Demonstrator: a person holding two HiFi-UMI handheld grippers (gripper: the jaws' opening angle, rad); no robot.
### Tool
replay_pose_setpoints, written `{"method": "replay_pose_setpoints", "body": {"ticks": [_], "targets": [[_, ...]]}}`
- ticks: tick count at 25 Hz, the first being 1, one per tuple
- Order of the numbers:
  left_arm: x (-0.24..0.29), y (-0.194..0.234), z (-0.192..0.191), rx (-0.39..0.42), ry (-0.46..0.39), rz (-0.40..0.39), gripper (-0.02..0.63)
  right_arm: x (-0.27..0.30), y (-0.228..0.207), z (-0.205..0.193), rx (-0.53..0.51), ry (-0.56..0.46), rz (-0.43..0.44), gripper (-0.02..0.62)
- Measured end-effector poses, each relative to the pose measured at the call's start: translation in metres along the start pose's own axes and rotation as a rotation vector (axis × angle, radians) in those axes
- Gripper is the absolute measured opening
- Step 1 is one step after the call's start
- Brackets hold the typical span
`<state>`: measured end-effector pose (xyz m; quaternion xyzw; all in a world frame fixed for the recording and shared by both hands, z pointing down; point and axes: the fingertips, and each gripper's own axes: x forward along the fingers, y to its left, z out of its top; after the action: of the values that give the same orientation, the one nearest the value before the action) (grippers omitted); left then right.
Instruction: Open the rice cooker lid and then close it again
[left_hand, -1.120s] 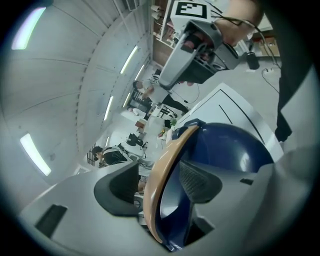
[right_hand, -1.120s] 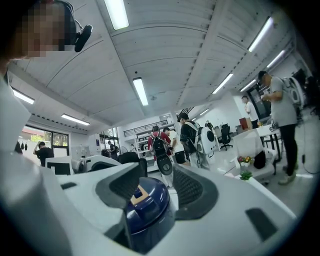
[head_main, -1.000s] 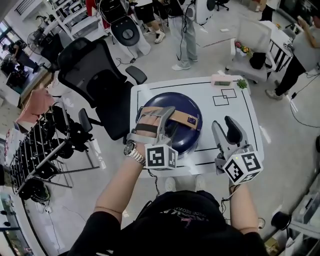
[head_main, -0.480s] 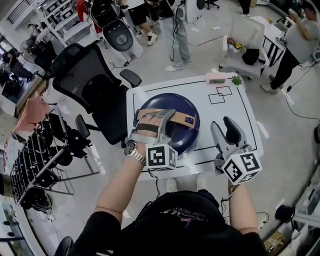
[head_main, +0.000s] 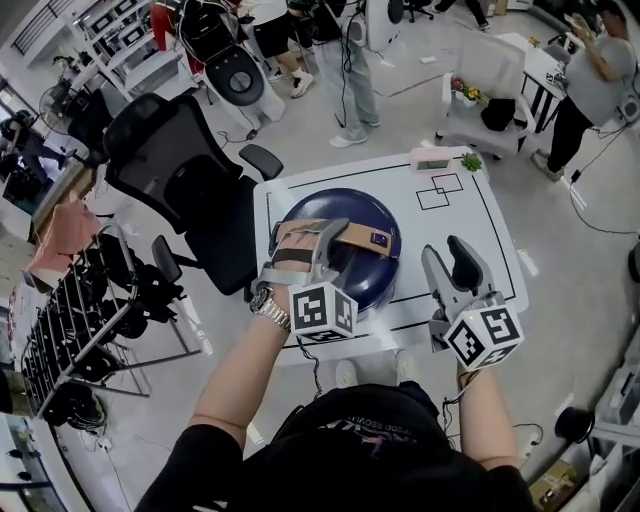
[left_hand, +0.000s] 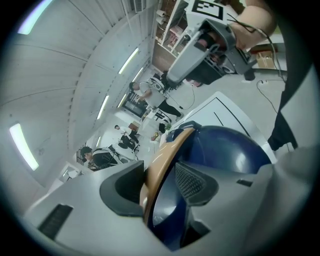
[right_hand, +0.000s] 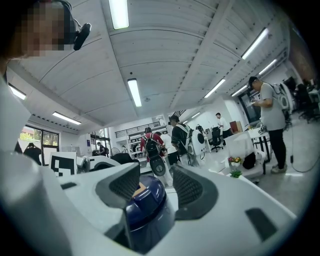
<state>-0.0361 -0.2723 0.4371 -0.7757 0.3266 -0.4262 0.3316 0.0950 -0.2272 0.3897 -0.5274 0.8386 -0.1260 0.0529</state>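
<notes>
Dark-blue domed rice cooker (head_main: 352, 208) sits shut, left gripper's (head_main: 308, 230) fingers just closed on its tan handle (head_main: 356, 236), right gripper's (head_main: 447, 246) fingers apart.

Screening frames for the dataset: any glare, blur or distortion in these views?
Head view: sharp, evenly lit, edges bowed by the wide lens. Left gripper view: strong fisheye, dark corners, tan handle near the lens blurred, highlight on the blue lid. Right gripper view: fisheye, ceiling lights blown out.
</notes>
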Motion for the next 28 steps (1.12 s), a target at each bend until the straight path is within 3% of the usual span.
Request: {"method": "replay_pose_setpoints", "body": {"ticks": [12, 28], "targets": [[-0.024, 0.04, -0.008, -0.22, -0.088, 0.016, 0.192, 0.003, 0.013, 0.0, -0.018, 0.007, 0.004, 0.197], [-0.061, 0.103, -0.04, -0.587, -0.25, 0.065, 0.193, 0.024, 0.045, -0.002, -0.048, 0.026, 0.055, 0.196]]}}
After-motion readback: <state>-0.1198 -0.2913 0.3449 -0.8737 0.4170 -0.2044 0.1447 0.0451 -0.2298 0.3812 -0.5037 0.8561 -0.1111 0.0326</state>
